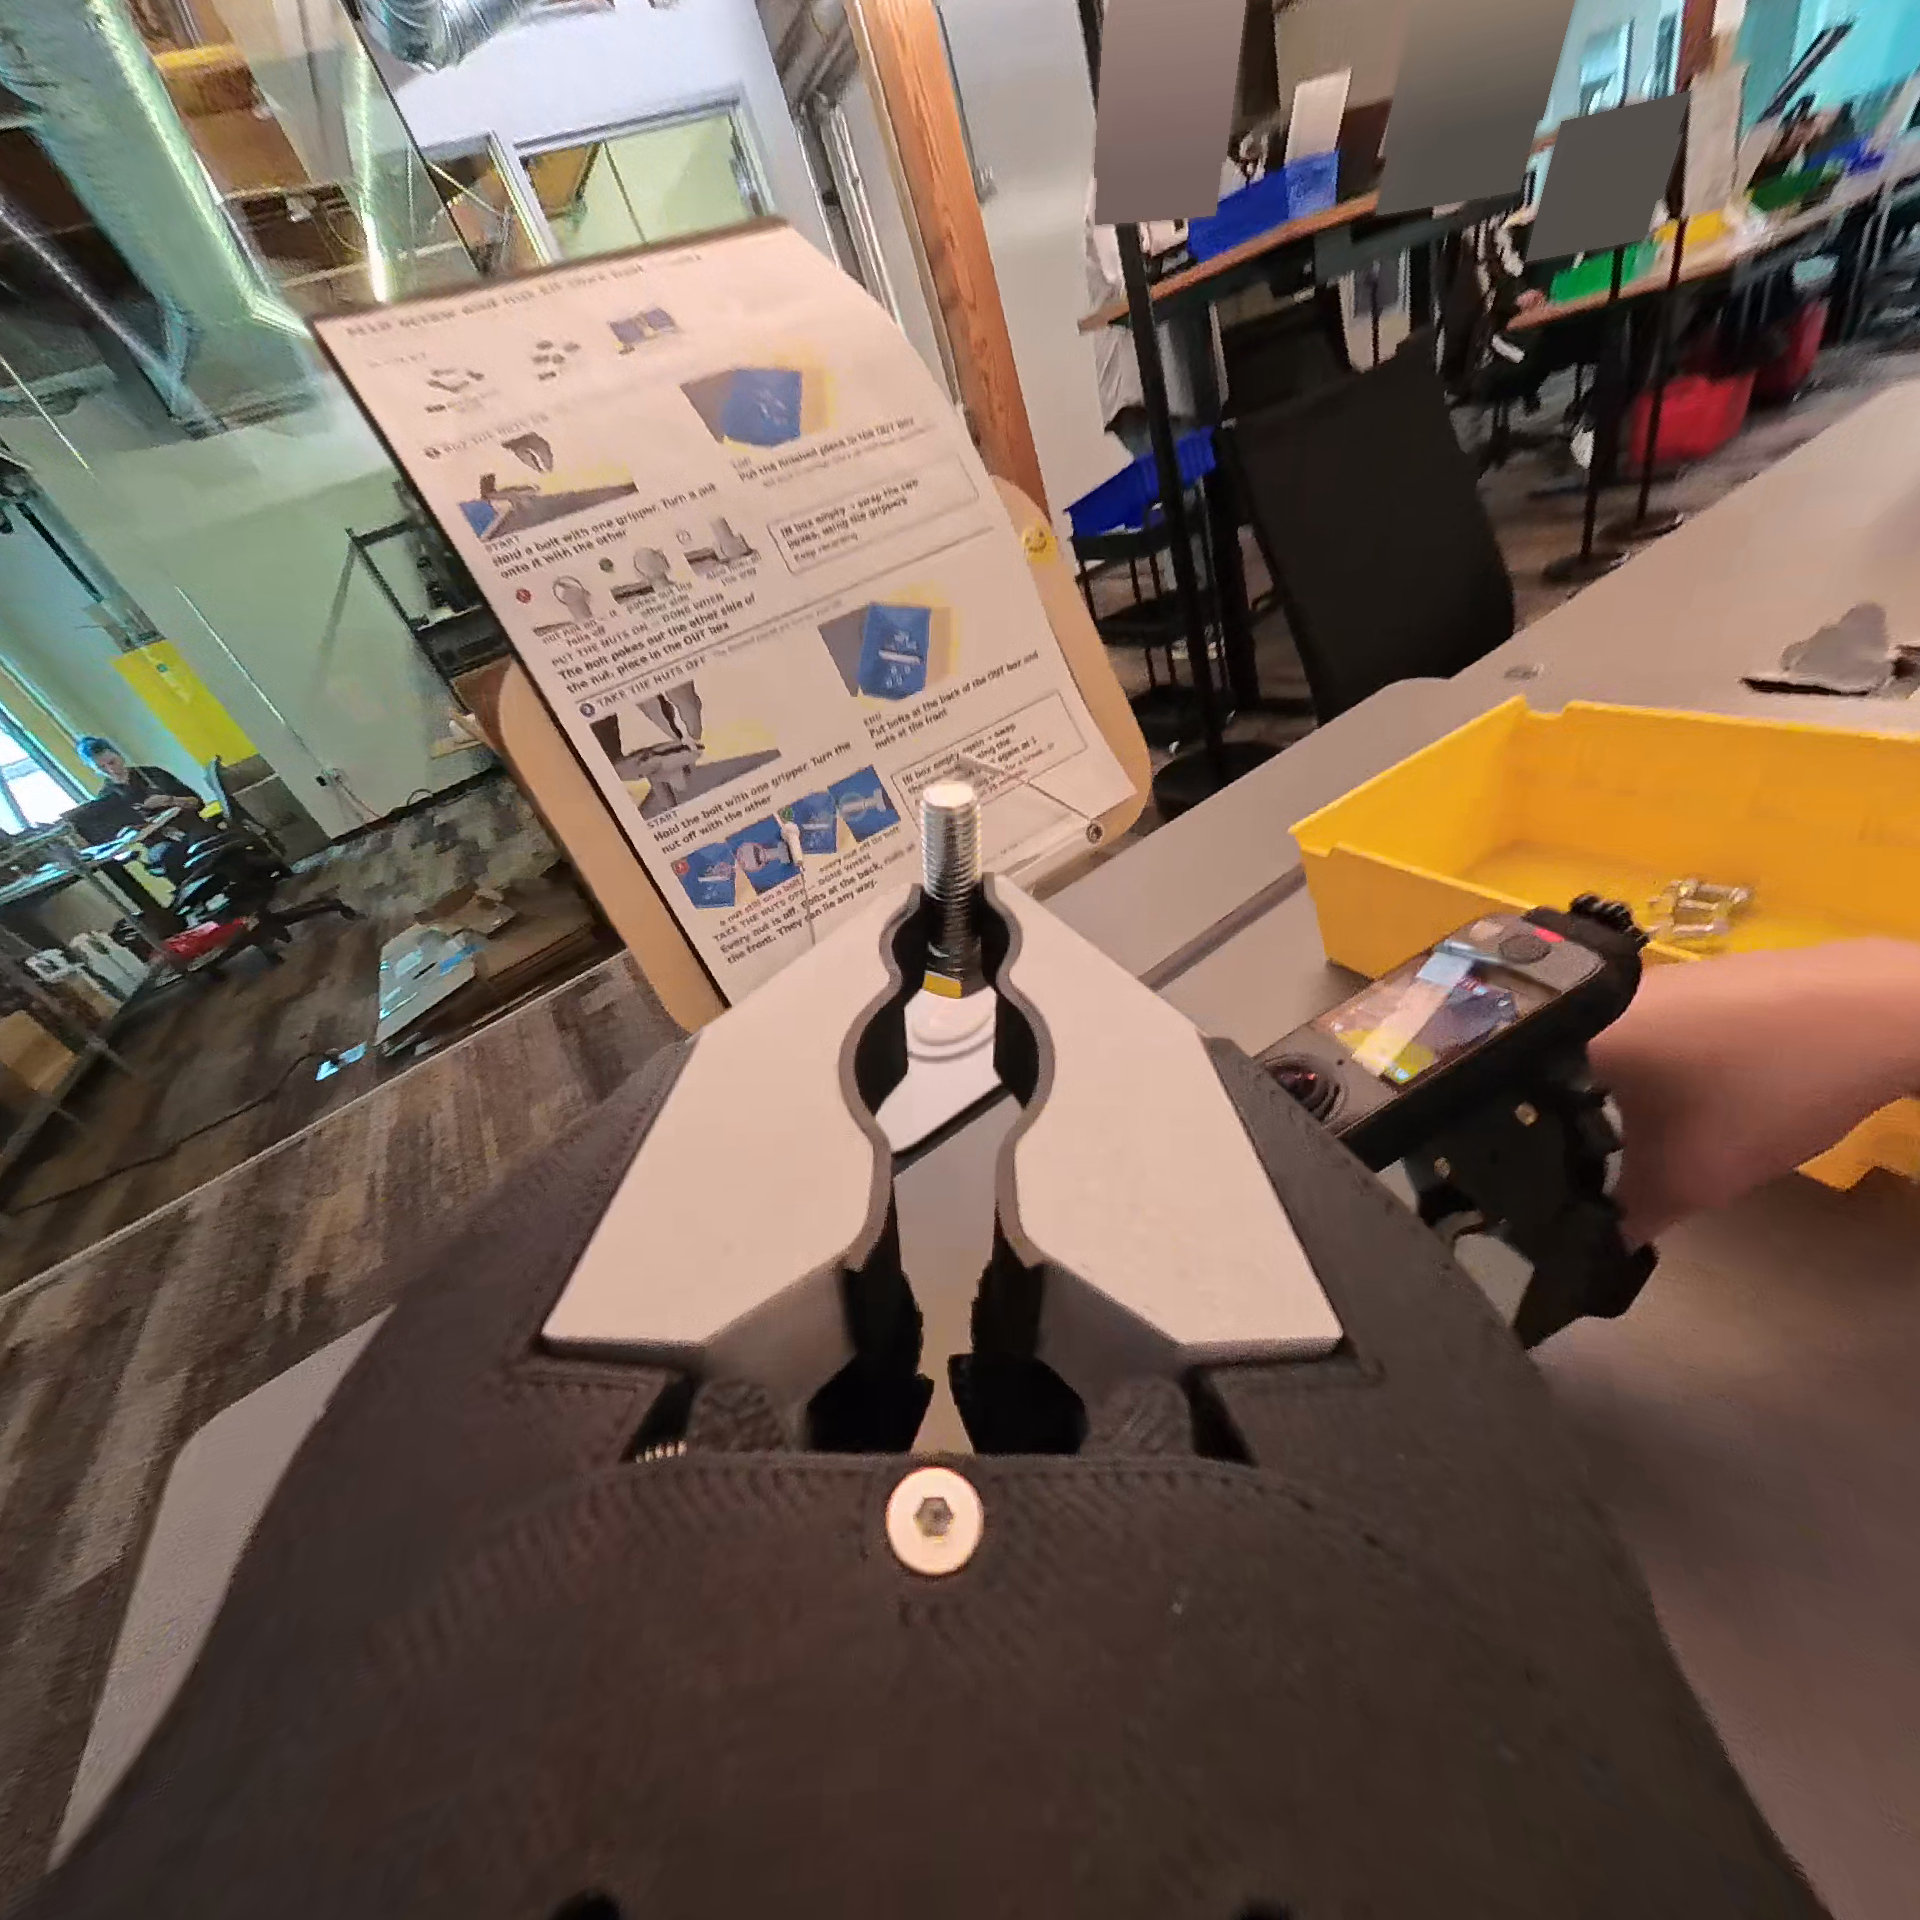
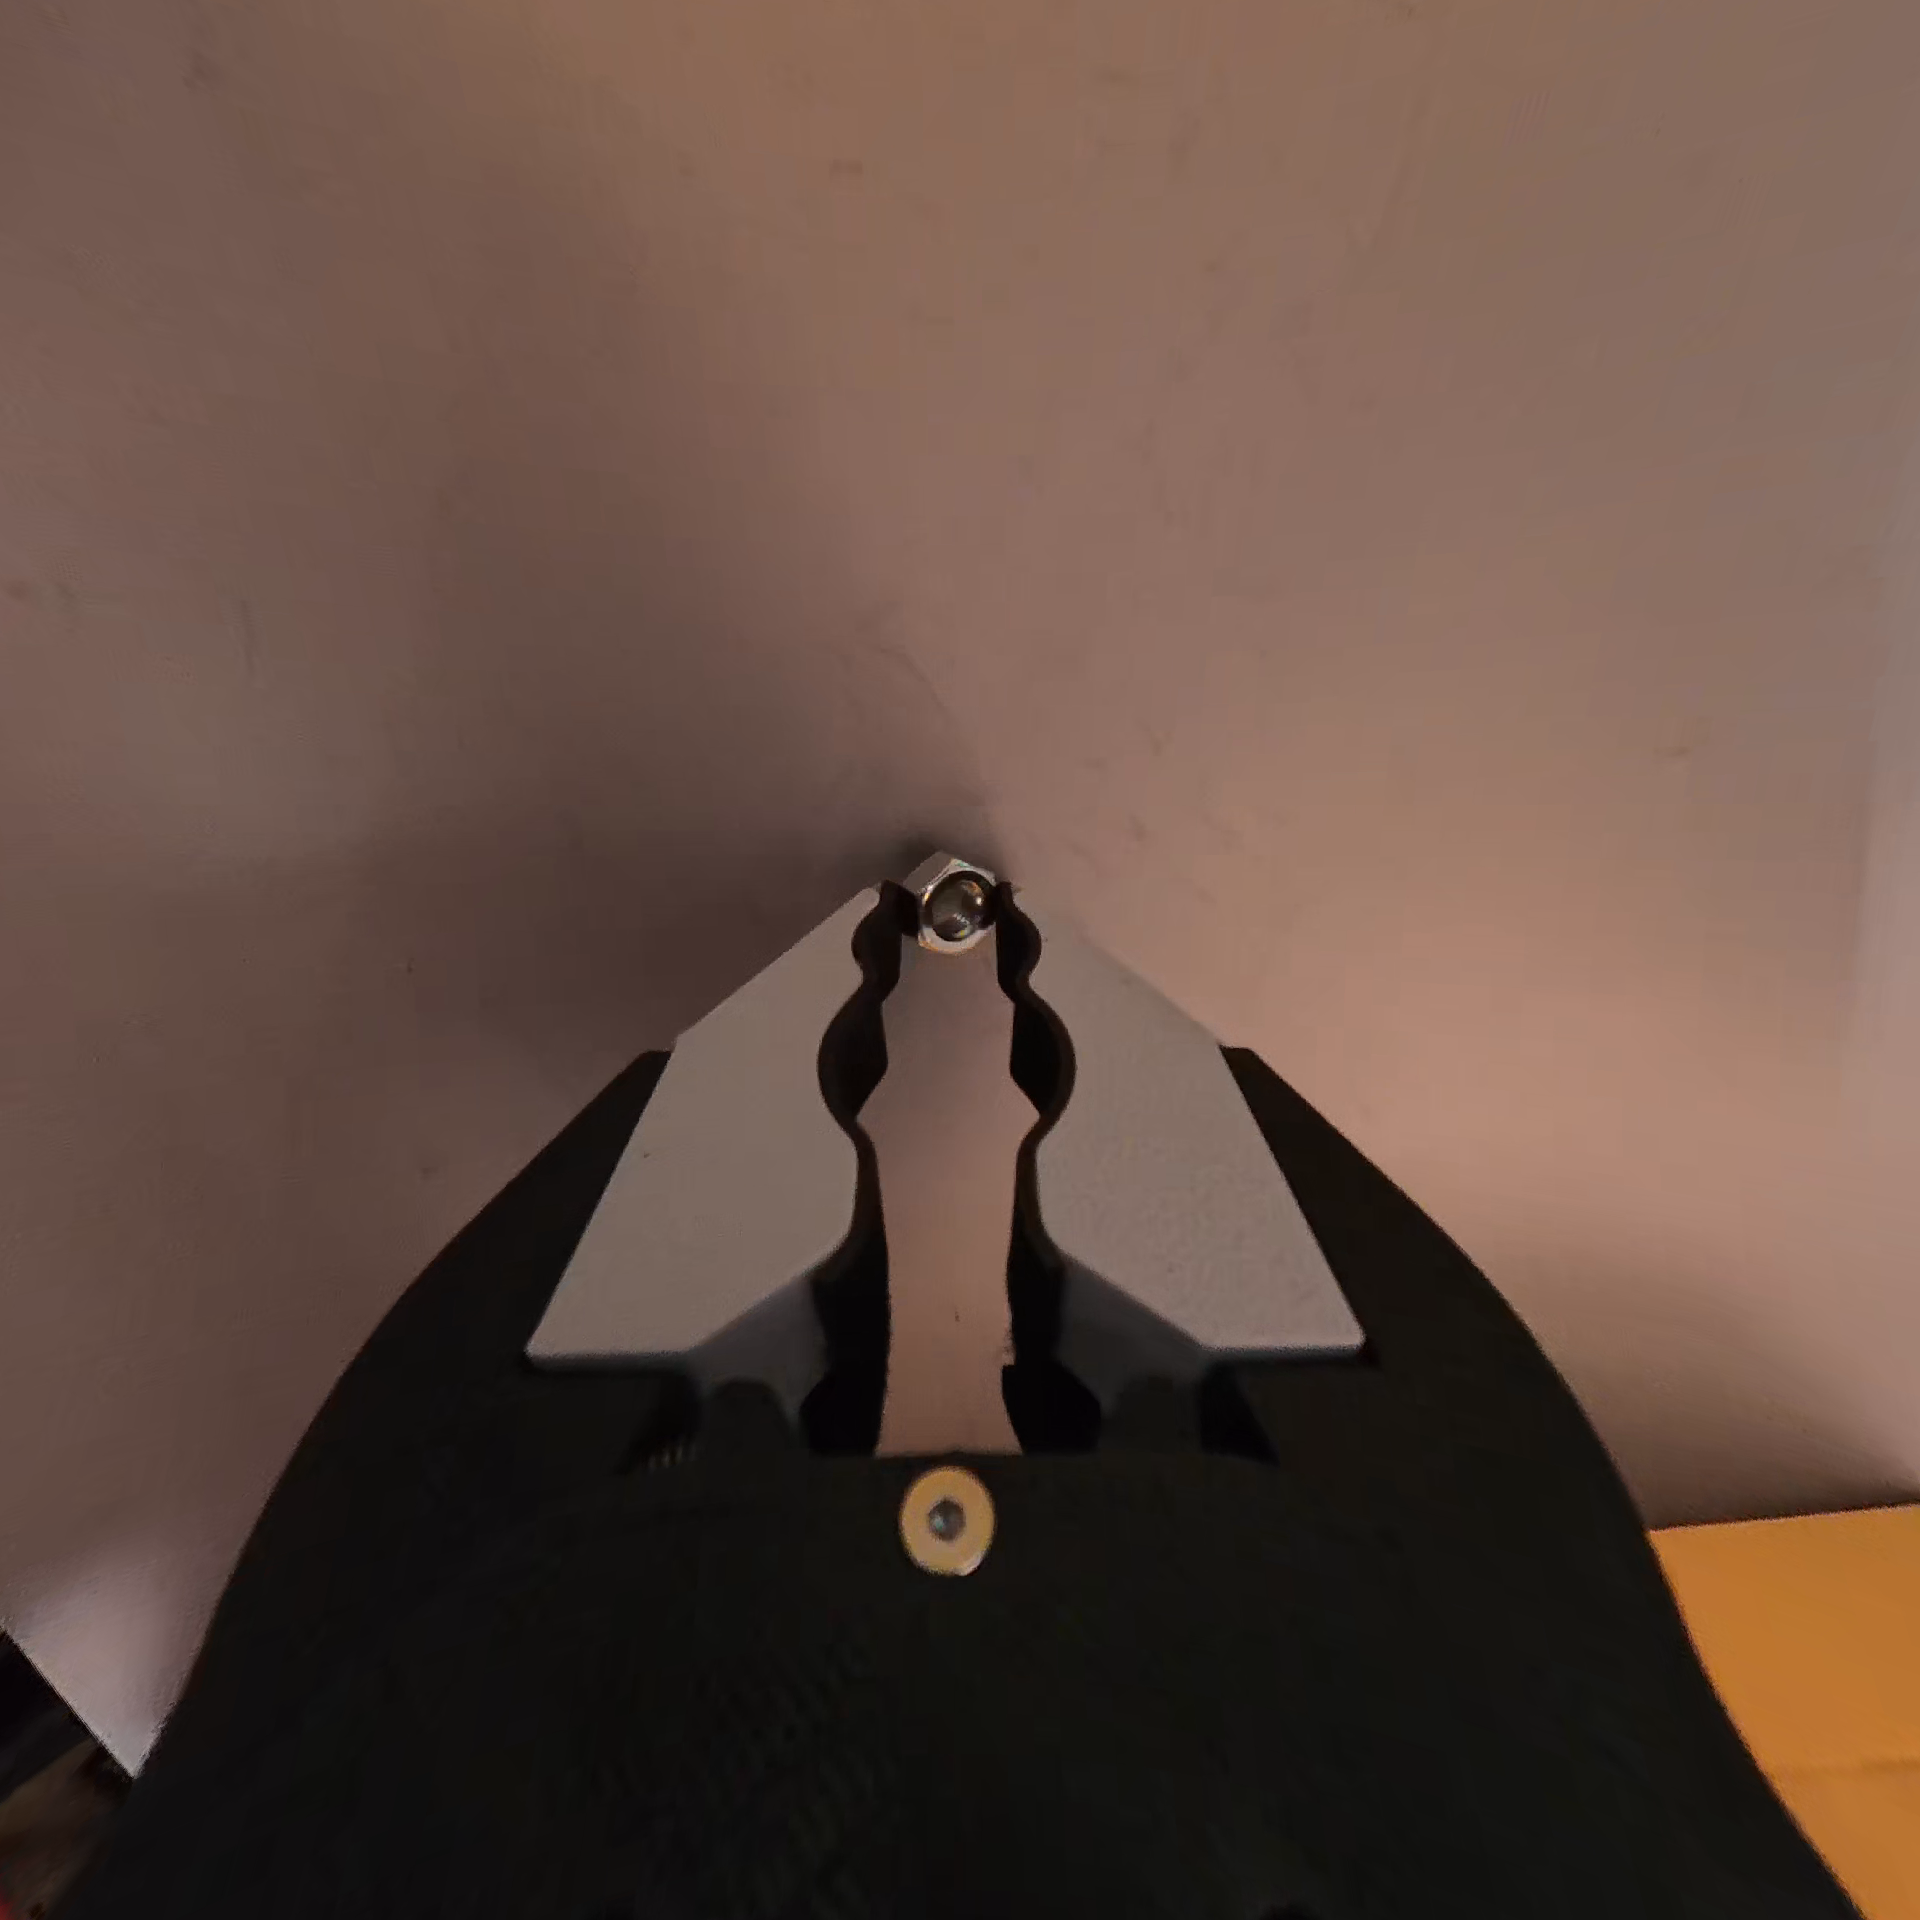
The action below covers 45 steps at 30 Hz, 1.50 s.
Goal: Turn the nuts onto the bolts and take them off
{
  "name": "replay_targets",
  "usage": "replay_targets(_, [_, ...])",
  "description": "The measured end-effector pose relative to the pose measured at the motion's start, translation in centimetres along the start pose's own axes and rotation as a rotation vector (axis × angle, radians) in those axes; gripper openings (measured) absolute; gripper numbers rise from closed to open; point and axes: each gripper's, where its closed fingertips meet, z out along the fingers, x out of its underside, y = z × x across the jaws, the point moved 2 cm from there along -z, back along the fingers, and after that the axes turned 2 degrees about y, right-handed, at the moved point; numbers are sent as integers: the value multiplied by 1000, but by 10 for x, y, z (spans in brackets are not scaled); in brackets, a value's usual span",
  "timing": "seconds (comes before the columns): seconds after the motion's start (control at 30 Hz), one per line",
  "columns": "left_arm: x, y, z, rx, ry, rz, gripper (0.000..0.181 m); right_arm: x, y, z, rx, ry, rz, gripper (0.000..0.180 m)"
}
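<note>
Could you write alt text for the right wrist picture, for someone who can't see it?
A two-finger gripper pinches a small silver hex nut at its fingertips, seen from just behind the fingers. Beyond it lies a plain grey table, with a yellow edge at lower right.

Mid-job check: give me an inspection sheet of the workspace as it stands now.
Surface: grey table, mostly bare.
Job's things: bolt upright, thread end free; nut; loose metal parts in the yellow bin.
Clutter: grey scrap at the far end of the table.
Grippers: left tool shut on bolt; right tool shut on nut at its tips, low over the table.
Cables: nothing seen on the table.
Surroundings: instruction sheet on a board; black chair; benches with bins behind.
</note>
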Motion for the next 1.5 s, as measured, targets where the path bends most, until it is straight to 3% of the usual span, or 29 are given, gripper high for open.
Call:
replay_targets(0.03, [-2, 1, -2, 3, -9, -8, 8, 0, 0, 1, -1, 2, 2, 17])
replay_targets(0.27, [-4, 0, -5, 4, -4, 0, 8, -1, 3, -8, -23, -11, -25, 26])
replay_targets(0.43, [-8, -3, -8, 25, -7, -2, 8, -9, -3, -33, -29, -145, -72, 24])
replay_targets(0.63, [-8, -8, -7, 36, 9, 18, 8, -18, 14, -21, -74, -137, -105, 24])
replay_targets(0.8, [-8, -13, -7, 66, 8, 36, 8, -7, 21, -15, -30, -91, -327, 24])
replay_targets(1.5, [0, -23, 0, 99, 62, 77, 8, -10, 23, 3, -25, -64, -355, 21])
